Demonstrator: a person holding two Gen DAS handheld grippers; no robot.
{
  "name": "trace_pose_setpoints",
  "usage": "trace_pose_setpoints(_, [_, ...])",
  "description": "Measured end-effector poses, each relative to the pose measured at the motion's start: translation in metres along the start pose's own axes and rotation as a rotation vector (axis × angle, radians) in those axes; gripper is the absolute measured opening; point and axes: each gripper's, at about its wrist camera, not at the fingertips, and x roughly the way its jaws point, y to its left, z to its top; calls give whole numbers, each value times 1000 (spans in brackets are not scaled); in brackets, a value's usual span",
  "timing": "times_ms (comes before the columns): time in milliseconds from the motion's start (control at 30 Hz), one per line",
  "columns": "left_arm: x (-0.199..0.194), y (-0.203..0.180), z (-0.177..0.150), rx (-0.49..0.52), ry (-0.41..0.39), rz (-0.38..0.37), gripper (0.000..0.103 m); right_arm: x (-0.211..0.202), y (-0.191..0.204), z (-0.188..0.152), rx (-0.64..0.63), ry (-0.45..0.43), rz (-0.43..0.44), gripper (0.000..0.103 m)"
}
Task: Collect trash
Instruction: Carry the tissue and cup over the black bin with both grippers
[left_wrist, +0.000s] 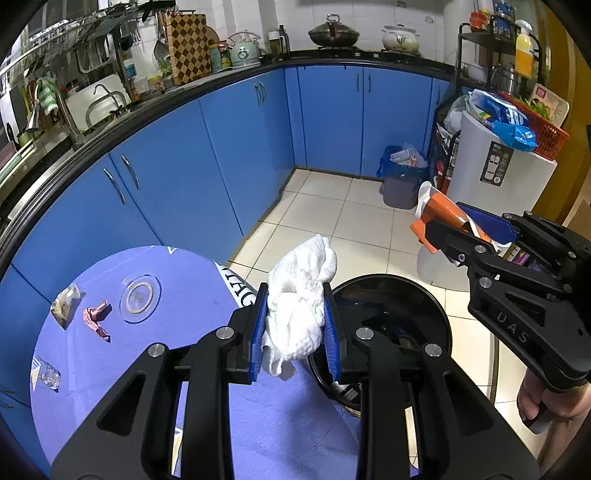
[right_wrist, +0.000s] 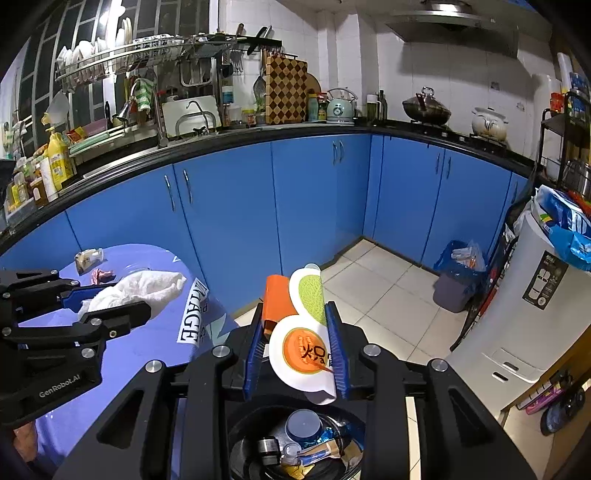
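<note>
My left gripper (left_wrist: 295, 328) is shut on a crumpled white paper towel (left_wrist: 301, 295) and holds it between the purple table and a black trash bin (left_wrist: 436, 314); the towel also shows in the right wrist view (right_wrist: 136, 288). My right gripper (right_wrist: 297, 350) is shut on an orange and white snack wrapper (right_wrist: 299, 332), held right above the bin (right_wrist: 240, 435), which holds several pieces of trash. The right gripper and its wrapper (left_wrist: 441, 212) show at the right of the left wrist view. On the table lie a pink wrapper (left_wrist: 96, 317), a clear packet (left_wrist: 65, 302) and a small plastic wrapper (left_wrist: 46, 373).
The purple-clothed table (left_wrist: 184, 369) carries a round glass dish (left_wrist: 139, 297). Blue kitchen cabinets (left_wrist: 221, 155) curve behind. A second small bin with a blue bag (left_wrist: 400, 177) stands on the tiled floor beside a white appliance (left_wrist: 495, 173) loaded with bags and a red basket.
</note>
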Motion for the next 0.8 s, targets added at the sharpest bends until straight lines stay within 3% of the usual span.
trace_pose_setpoints(67, [0,0,0,0,0,-1,28,-1,1,0,-10,-1,-10,32])
trace_pose_setpoints(100, [0,-1,0,0,-1,-1,28,-1,1,-1,-15,5,-19,42])
trace_pose_setpoints(133, [0,-1,0,2,-2,0,28,-1,2,-1,-21,11,-32,56])
trace_pose_setpoints(167, [0,-1,0,2,-2,1,28,-2,1,-2,-21,5,-59,88])
trace_pose_setpoints(200, [1,-2,0,2,-3,0,28,-4,0,-2,-20,-16,-97,96])
trace_pose_setpoints(233, [1,-3,0,3,-4,0,28,-10,-1,-2,-18,-56,-134,96])
trace_pose_setpoints(367, [1,-4,0,6,-4,-2,28,-11,-10,1,-5,-58,-203,96])
trace_pose_setpoints(800, [1,-27,10,61,-17,-16,28,-13,-25,-3,-8,-61,-283,96])
